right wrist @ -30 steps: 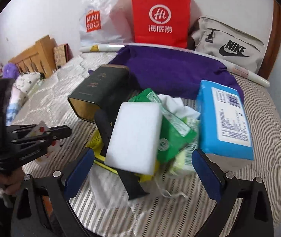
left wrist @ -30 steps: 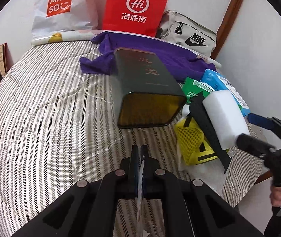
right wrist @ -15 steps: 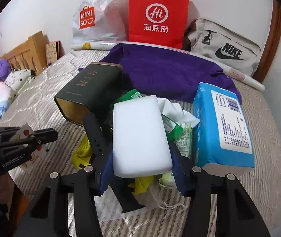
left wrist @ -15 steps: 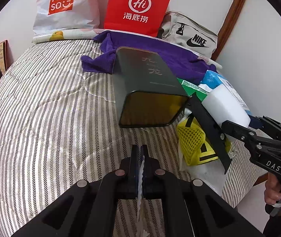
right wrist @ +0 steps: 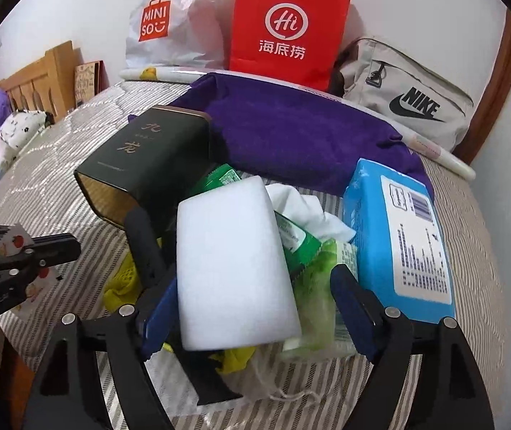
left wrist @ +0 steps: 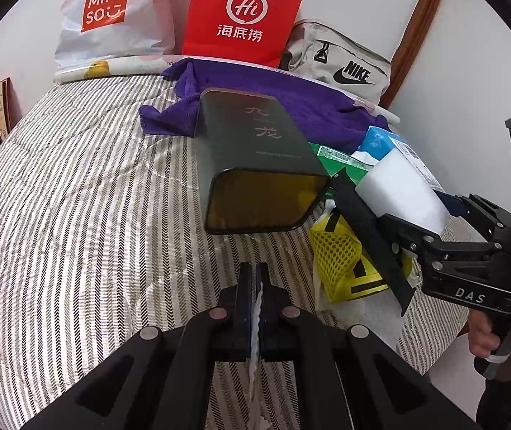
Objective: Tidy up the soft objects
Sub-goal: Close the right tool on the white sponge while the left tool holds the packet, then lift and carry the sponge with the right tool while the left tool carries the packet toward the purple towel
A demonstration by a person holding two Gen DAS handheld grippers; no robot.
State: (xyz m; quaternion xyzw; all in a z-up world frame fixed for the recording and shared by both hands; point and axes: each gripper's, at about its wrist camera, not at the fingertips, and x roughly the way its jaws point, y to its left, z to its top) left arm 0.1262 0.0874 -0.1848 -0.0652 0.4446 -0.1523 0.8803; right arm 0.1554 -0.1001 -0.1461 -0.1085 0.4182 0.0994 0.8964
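Note:
A white sponge block (right wrist: 232, 268) lies on a pile of soft things on the striped bed; it also shows in the left wrist view (left wrist: 402, 190). My right gripper (right wrist: 255, 308) has its blue pads around the sponge, the left pad against it, the right pad a little off. My left gripper (left wrist: 254, 308) is shut on a thin white packet (left wrist: 256, 326) with a zigzag edge, held above the bed in front of a dark green tin (left wrist: 255, 150). The pile holds a green pack (right wrist: 291, 229), a yellow mesh bag (left wrist: 334, 254) and a blue wipes pack (right wrist: 402, 236).
A purple towel (right wrist: 291, 132) lies behind the pile. A red paper bag (right wrist: 284, 25), a white Miniso bag (right wrist: 162, 25) and a grey Nike bag (right wrist: 406, 100) stand against the wall. A black strap (left wrist: 370, 229) crosses the pile. The bed edge (left wrist: 431, 358) is at right.
My right gripper moved forward onto the white sponge and its wide-open jaws narrowed around it. My left gripper kept still, shut on the packet.

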